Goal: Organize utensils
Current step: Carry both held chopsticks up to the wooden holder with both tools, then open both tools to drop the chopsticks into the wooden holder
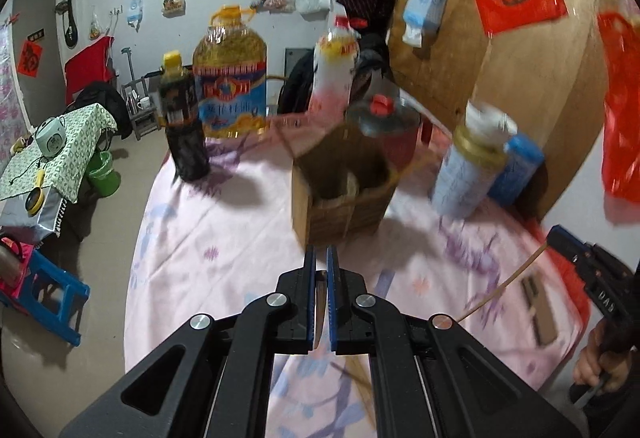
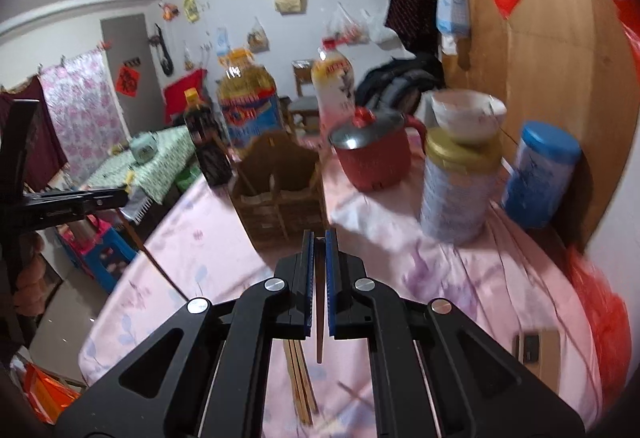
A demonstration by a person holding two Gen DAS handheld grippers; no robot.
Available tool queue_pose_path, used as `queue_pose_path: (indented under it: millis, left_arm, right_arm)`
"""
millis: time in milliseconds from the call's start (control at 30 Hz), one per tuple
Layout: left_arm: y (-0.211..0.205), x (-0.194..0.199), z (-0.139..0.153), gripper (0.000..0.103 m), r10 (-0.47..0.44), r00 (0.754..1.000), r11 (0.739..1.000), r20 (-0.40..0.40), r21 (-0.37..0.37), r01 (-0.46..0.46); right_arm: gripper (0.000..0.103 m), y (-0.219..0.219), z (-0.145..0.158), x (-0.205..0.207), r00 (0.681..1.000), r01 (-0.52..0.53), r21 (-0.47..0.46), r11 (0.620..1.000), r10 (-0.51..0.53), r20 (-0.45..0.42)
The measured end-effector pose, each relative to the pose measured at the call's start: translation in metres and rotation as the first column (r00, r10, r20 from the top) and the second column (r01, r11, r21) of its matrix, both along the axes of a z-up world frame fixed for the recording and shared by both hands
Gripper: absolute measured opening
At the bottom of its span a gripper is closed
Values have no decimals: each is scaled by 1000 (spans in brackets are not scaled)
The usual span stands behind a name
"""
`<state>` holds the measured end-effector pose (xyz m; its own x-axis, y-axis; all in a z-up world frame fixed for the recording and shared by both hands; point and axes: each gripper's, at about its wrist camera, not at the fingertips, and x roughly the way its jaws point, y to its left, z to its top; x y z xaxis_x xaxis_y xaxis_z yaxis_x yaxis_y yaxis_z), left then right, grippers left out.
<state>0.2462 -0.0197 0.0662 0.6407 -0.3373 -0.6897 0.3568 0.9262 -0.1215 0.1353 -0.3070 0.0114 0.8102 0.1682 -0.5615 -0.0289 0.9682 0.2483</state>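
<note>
Plainly, pink floral tablecloth (image 2: 460, 278) (cluttered room (image 2: 132, 50)).

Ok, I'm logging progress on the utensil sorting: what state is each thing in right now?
left hand-held gripper: shut on a chopstick
right hand-held gripper: shut on a chopstick
wooden holder: upright, open top, one stick leaning inside
loose chopsticks: lying on the pink cloth
red pot: lid on
gold-lidded can: closed, bowl resting on top
blue-lidded can: closed
oil jug: capped, upright
</note>
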Motion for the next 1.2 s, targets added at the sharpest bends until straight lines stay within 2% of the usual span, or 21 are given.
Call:
queue_pose_path:
  millis: [233, 400, 567, 733, 833, 867, 900, 933, 967, 1067, 1200]
  left_arm:
    - [-27, 46, 69, 6, 17, 994, 999, 105, -53, -12]
    - [-51, 84, 96, 6, 46, 984, 998, 174, -44, -39]
    - [-68, 123, 78, 6, 84, 984, 996, 160, -21, -82]
    - [-70, 150, 40, 6, 121, 988, 992, 94, -37, -118]
    - [-63, 160, 21, 7, 145, 989, 988, 40, -56, -143]
    - [-62, 162, 16, 18, 157, 987, 986, 28, -57, -155]
    - [-60, 163, 15, 42, 166, 986, 985, 22, -57, -165]
    - [-56, 162, 15, 50, 194, 981, 980, 30, -54, -192]
    - [-52, 161, 16, 55, 220, 975, 975, 45, -48, -217]
    - [-43, 158, 20, 56, 255, 966, 967, 48, -39, -253]
    - [-31, 144, 18, 66, 320, 946, 947, 49, -11, -320]
  right_arm:
    - [6, -17, 48, 63, 992, -80, 59, 995, 73, 106]
    - [6, -21, 73, 109, 980, -102, 64, 993, 89, 178]
    - [6, -14, 74, 152, 974, -113, 33, 993, 104, 201]
    - [6, -4, 52, 187, 976, -138, 24, 990, 132, 172]
    - [8, 0, 33, 201, 979, -172, 43, 984, 165, 123]
    - [9, 1, 29, 204, 980, -174, 48, 984, 168, 108]
    - [12, -1, 25, 205, 981, -168, 57, 984, 162, 104]
    - [13, -2, 23, 205, 981, -171, 71, 983, 164, 102]
    - [13, -4, 22, 206, 981, -176, 84, 981, 167, 102]
    - [13, -10, 22, 201, 980, -171, 108, 979, 158, 117]
    - [28, -15, 18, 190, 983, -150, 119, 982, 134, 127]
